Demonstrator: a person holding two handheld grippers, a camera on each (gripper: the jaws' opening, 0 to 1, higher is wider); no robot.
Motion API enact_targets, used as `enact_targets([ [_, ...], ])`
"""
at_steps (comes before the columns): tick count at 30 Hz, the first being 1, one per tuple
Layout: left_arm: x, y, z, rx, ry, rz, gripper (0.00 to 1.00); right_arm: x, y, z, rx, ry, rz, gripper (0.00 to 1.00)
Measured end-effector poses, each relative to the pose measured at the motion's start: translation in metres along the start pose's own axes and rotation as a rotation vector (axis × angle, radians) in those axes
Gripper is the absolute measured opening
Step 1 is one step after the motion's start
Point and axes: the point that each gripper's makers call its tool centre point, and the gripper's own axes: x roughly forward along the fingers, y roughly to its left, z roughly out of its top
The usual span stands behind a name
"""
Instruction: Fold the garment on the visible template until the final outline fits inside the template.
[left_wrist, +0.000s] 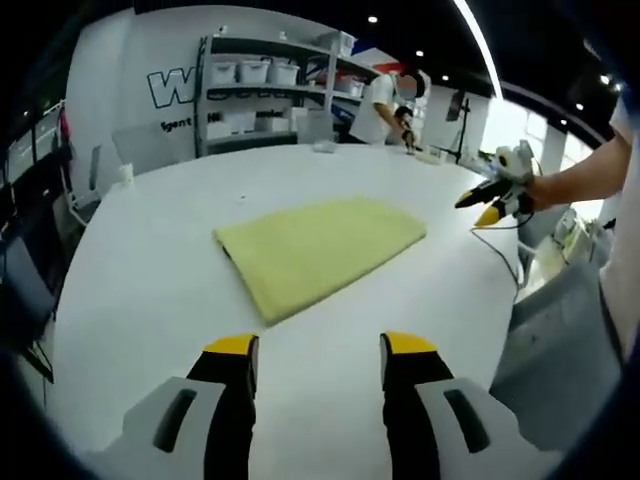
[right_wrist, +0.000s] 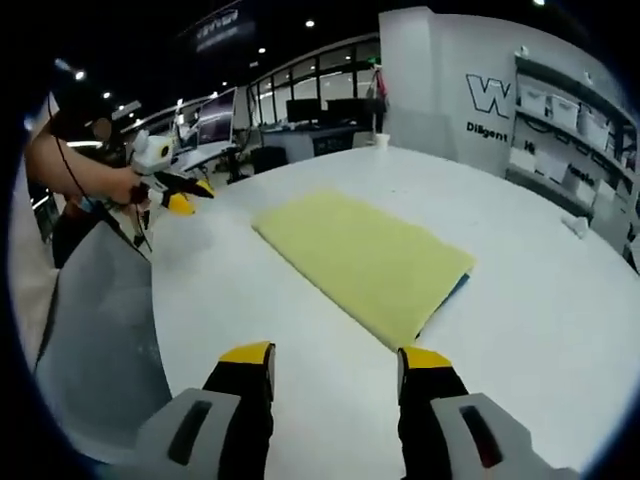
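White round table in a lab space, shelves at 12 o'clock. Garment lies mid-table, folded into a compact yellow rectangle; blue template just peeks out at its 3 o'clock edge in the right gripper view. Fold looks essentially done; only the fit check remains. Left gripper and right gripper: jaws spread, holding nothing, clear of the cloth.

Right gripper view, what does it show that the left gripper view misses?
Right gripper view: a blue edge peeking from under the yellow garment, plus desks with monitors. Left gripper view: a person working beside the storage shelves. Both: the folded garment on the white table, each view's own open hand-held gripper, and the other hand-held gripper, held clear.
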Motion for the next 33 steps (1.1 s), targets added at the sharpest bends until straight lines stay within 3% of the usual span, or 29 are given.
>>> enact_targets([
  [8, -0.012, -0.009, 0.002, -0.001, -0.016, 0.026, 0.61, -0.011, 0.01, 0.008, 0.023, -0.049, -0.02, 0.52],
  [20, -0.03, -0.019, 0.004, -0.016, -0.04, 0.071, 0.79, -0.027, 0.026, 0.006, 0.04, -0.066, -0.05, 0.6],
  [33, -0.043, -0.04, 0.0, -0.046, -0.038, 0.091, 0.9, -0.041, 0.045, 0.0, 0.12, -0.085, -0.078, 0.79],
])
